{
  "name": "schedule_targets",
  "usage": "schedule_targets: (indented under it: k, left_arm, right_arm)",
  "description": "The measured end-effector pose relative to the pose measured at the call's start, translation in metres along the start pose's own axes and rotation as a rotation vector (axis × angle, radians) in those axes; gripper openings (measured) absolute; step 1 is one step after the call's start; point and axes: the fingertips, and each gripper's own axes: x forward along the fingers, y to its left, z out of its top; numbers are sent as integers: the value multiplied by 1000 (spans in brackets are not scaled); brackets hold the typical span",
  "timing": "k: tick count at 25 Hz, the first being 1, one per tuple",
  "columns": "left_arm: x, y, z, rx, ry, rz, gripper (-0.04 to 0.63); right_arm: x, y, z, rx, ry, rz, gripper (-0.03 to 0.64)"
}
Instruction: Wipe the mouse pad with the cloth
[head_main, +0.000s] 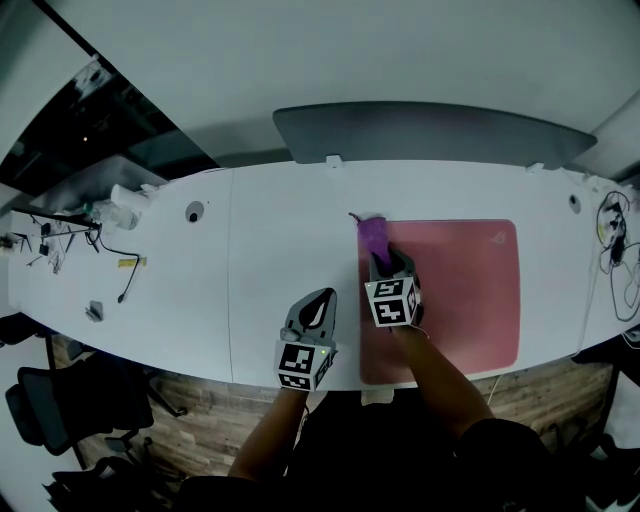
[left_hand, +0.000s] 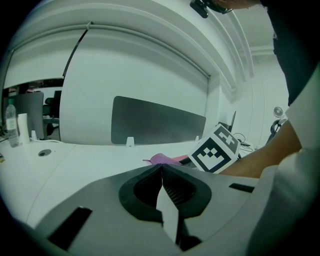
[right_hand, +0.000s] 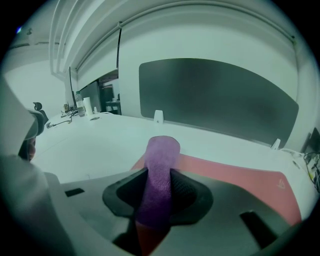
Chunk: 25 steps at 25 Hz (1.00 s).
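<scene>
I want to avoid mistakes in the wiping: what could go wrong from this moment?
The left gripper, shut and empty, is beside the mouse pad, not on it, so the pad may slide.
The right gripper holds the cloth as a narrow roll at the pad's far left corner; strokes could slip onto the desk.

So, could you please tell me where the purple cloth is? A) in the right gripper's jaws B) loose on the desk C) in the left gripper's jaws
A: the right gripper is shut on the purple cloth at a corner of the mouse pad; the left gripper is shut and empty.
</scene>
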Motion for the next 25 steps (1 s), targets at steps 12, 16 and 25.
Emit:
schedule_targets:
  k: [12,16,25]
  left_arm:
    - [13,-23,2,34,12,-30,21]
    - [17,-32,2,37,18,-38,21]
    - [26,-56,4,2,18,-64,21]
  right_arm:
    - [-8,-42,-12,7,22,-49,133]
    - [-12,-55,-16,-16,29,-55,135]
    - [-23,-94,-28,-49,36,-95,135]
